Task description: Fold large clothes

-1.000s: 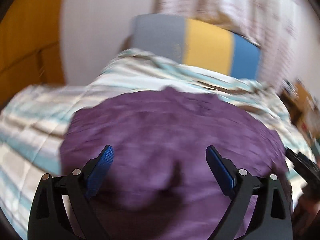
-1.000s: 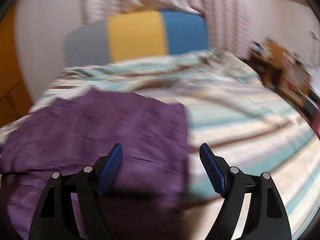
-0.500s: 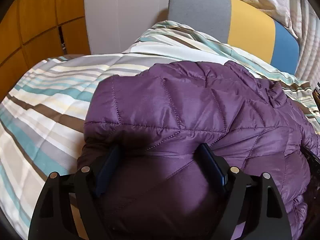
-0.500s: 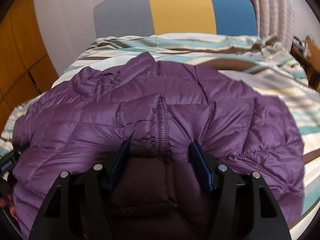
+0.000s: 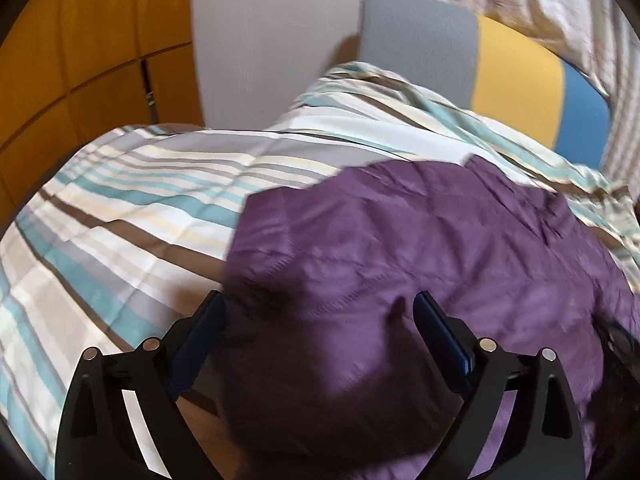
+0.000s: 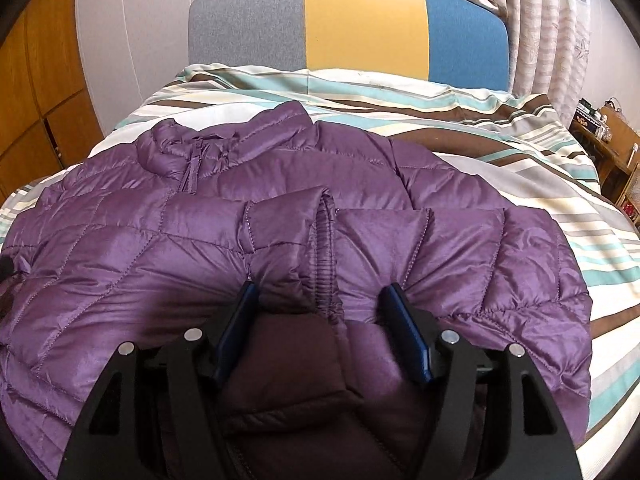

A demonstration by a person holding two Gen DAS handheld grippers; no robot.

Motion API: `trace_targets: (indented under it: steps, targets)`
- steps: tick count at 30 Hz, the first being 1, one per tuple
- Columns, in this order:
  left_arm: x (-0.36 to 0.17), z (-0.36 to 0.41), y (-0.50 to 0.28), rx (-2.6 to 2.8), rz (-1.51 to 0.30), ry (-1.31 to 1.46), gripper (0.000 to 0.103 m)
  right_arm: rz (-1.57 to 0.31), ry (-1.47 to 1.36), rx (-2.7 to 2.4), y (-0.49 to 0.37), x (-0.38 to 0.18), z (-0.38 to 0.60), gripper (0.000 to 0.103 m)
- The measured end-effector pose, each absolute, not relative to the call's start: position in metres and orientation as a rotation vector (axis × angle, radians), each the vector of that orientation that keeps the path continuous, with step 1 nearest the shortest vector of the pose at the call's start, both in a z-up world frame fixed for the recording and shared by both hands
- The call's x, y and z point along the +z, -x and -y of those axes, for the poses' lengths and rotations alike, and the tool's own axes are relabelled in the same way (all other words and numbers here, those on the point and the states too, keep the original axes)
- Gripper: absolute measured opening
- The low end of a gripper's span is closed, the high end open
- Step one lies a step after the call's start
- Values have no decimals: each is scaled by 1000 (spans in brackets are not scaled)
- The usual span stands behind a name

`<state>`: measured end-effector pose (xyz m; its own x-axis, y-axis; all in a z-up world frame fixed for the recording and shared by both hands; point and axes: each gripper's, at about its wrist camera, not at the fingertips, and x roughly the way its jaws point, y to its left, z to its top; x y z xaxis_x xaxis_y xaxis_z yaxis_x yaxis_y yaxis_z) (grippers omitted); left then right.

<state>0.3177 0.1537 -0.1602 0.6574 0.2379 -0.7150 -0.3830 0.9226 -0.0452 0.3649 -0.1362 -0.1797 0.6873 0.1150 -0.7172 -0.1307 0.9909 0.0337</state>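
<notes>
A purple quilted puffer jacket (image 6: 168, 240) lies spread on the striped bed, collar and zip toward the headboard, with both sleeve cuffs (image 6: 328, 240) folded in over its middle. My right gripper (image 6: 322, 296) sits low over the jacket with bulky fabric bunched between its blue pads; the jaws stand partly apart around it. In the left wrist view the jacket (image 5: 400, 248) is blurred. My left gripper (image 5: 318, 304) has a thick fold of the jacket's left edge between its wide-apart pads.
The striped duvet (image 5: 132, 220) covers the bed. A grey, yellow and blue headboard (image 6: 360, 28) stands at the far end. Wooden cupboards (image 5: 80, 52) are on the left, curtains (image 6: 560, 32) and a wooden shelf (image 6: 612, 148) on the right.
A second ago both grippers hovered open above the jacket. They came down onto it and now hold folds of fabric. The left gripper has shifted left and is moving.
</notes>
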Motion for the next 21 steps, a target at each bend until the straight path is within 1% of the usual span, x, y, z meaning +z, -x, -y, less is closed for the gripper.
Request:
trace_targets:
  steps: [4, 6, 9, 17, 21]
  targets:
    - [-186, -175, -339, 404, -873, 210, 96, -800, 25, 132, -363, -179, 136, 68]
    - [-195, -180, -340, 398, -875, 247, 99, -800, 32, 128, -363, -179, 134, 69]
    - [-198, -178, -342, 404, -879, 242, 100, -799, 42, 119, -363, -179, 133, 70]
    - [-193, -172, -336, 409, -864, 244, 100, -799, 52, 106, -363, -179, 132, 72]
    - [-172, -160, -312, 449, -819, 210, 100, -799, 49, 104, -363, -180, 132, 73]
